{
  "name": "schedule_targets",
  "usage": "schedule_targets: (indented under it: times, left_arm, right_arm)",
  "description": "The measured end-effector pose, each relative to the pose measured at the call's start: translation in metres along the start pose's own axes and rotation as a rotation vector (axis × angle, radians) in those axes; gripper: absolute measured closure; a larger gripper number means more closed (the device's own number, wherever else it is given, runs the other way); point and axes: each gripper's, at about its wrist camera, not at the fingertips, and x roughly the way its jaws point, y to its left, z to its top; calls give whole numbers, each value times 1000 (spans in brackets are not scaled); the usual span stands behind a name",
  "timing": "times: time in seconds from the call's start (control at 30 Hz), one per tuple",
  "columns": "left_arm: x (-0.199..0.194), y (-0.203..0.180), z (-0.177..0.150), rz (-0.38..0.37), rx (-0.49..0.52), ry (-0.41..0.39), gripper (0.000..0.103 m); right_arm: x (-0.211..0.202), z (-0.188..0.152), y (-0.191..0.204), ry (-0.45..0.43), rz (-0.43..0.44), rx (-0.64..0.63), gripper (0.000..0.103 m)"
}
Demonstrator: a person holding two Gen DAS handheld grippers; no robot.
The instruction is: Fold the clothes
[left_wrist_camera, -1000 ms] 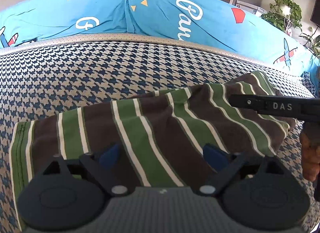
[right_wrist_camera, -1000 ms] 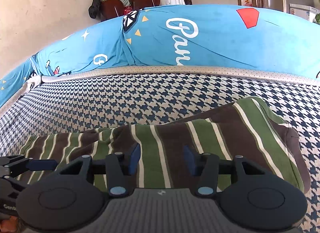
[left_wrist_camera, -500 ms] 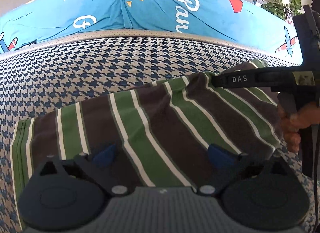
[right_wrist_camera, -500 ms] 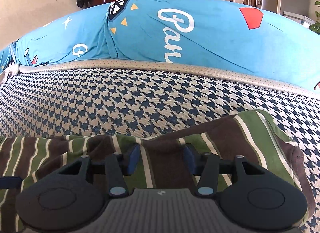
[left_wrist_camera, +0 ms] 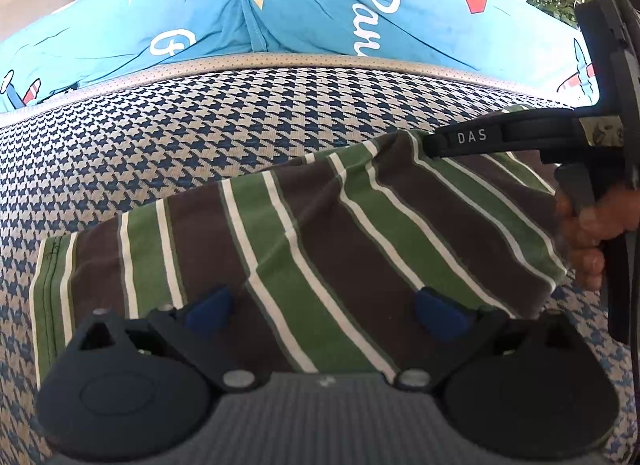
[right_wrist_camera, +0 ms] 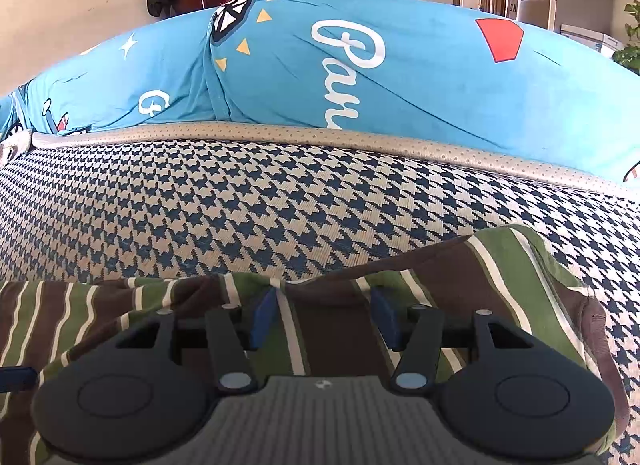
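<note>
Across the houndstooth cover point(left_wrist_camera: 168, 153): my striped garment point(left_wrist_camera: 320, 233) lies partly folded, its left end flat, its right end humped and rumpled.
Left gripper point(left_wrist_camera: 324, 305): over the garment's near edge, jaws spread as wide as they go, having just been opening; cloth lies under them but the pads press on nothing.
Right gripper point(right_wrist_camera: 324, 317): low over the garment's far fold, jaws half apart and just been opening; a ridge of cloth sits between the pads, which seem clear of it.
Step, as I judge it: releasing a finished fold; I'd lift straight off so nothing drags.
Blue quilt point(right_wrist_camera: 360, 73): heaped behind the garment, well apart.
In the way: nothing on the cover; my right hand point(left_wrist_camera: 584, 233) crowds the garment's right end.
</note>
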Motion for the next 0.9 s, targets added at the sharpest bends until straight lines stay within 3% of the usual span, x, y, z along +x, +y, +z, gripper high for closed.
schedule_targets:
  times: [0.47, 0.9]
  left_arm:
    - [-10, -2, 0, -13, -16, 15, 0]
    - [-17, -2, -5, -20, -21, 28, 0]
  right_arm:
    - [-51, -9, 5, 23, 54, 83, 27]
    - [-56, -36, 1, 171, -85, 100, 24]
